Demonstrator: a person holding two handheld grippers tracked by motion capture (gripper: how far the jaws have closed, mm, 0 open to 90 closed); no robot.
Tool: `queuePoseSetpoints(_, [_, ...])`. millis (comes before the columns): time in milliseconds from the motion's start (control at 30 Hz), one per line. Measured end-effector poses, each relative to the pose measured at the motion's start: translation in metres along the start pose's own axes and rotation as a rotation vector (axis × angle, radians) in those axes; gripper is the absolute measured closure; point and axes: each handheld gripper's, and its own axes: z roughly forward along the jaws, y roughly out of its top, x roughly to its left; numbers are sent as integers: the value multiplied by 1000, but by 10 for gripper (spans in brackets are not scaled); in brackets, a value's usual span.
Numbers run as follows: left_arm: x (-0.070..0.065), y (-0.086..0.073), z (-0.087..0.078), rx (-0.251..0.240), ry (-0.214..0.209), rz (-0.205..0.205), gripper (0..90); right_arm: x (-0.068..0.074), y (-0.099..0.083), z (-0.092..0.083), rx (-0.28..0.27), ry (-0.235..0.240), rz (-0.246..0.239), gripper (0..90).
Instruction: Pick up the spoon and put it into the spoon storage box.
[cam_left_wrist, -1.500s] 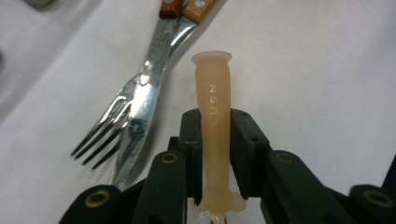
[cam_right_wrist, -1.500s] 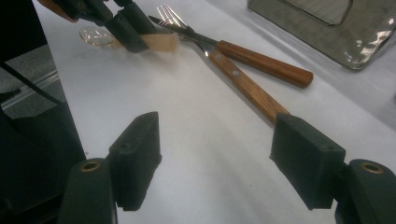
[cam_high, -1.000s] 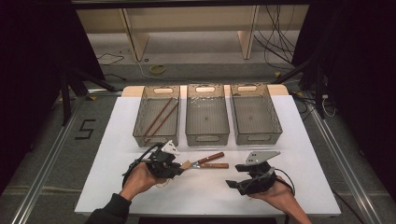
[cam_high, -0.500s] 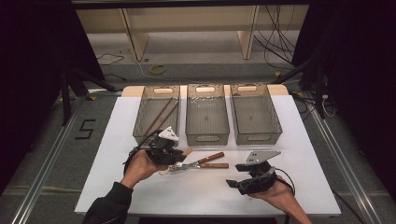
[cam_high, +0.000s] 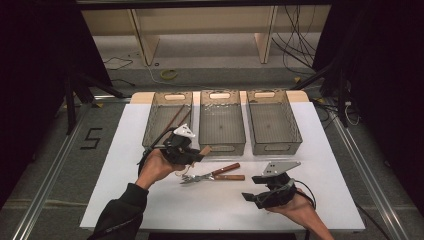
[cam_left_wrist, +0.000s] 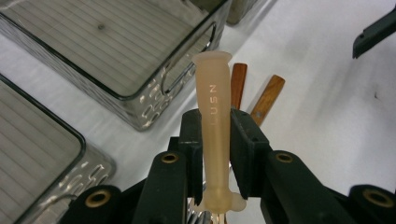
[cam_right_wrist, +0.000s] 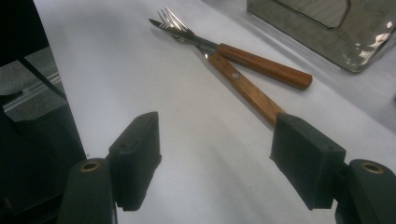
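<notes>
Handle (cam_left_wrist: 213, 126): pale beige plastic, smooth, slim, flared at its far end, raised lettering along its length. Clenched across its middle by the left gripper (cam_left_wrist: 214, 154), above the worktop (cam_high: 150, 200) near the front of the left bin (cam_high: 167, 120); long axis runs straight out from the gripper toward the bins. Knife (cam_right_wrist: 233, 58) and fork (cam_right_wrist: 224, 70), wooden-handled, lie mid-worktop. Right gripper (cam_right_wrist: 215, 163): released, nothing between its pads, near the front edge.

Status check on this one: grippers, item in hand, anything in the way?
Left gripper shut on beige utensil handle, near left bin. Right gripper open, idle. Fork and knife on table, no obstruction.
</notes>
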Motion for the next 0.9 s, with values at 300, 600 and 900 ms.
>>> queuePoseSetpoints(300, [11, 16, 0, -36, 5, -27, 753, 0, 0, 0, -1, 0, 0, 333])
queuePoseSetpoints(600, [24, 35, -4, -67, 28, -46, 752, 0, 0, 0, -1, 4, 2, 333])
queuePoseSetpoints(900, [36, 51, 4, -93, 44, -76, 752, 0, 0, 0, 0, 6, 3, 333])
